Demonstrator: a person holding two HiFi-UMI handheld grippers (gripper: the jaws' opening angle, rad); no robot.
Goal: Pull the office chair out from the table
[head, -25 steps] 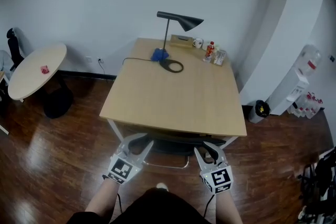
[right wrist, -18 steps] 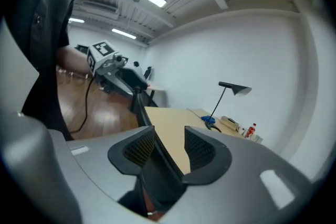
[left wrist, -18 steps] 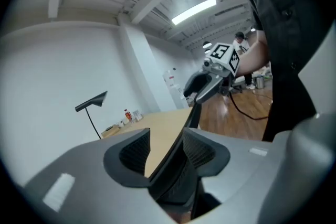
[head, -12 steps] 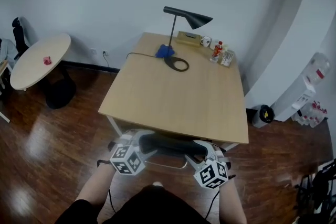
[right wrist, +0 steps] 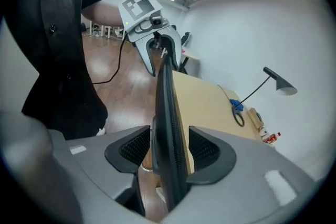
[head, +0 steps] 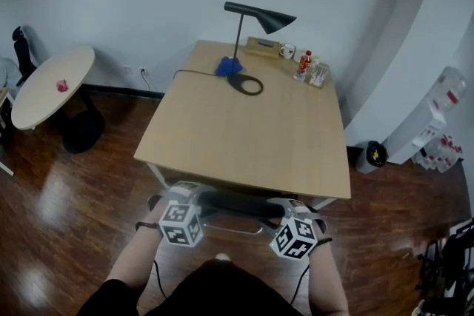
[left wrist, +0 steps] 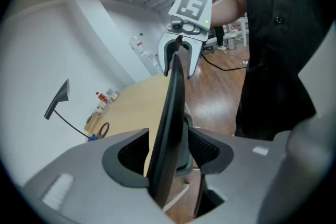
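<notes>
Now, left gripper [left wrist: 168,152] and right gripper [right wrist: 169,152] jaws just opened wide, office chair [head: 241,205] backrest between each pair, unclamped.

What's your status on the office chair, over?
Left gripper and right gripper open, jaws just been opening, office chair back between each pair, unclamped. Chair tucked under table. Person's body close behind it.

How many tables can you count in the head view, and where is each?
2. The rectangular wooden table stands in the middle of the view; the round table stands at the far left. Others may lie outside the frame.
</notes>
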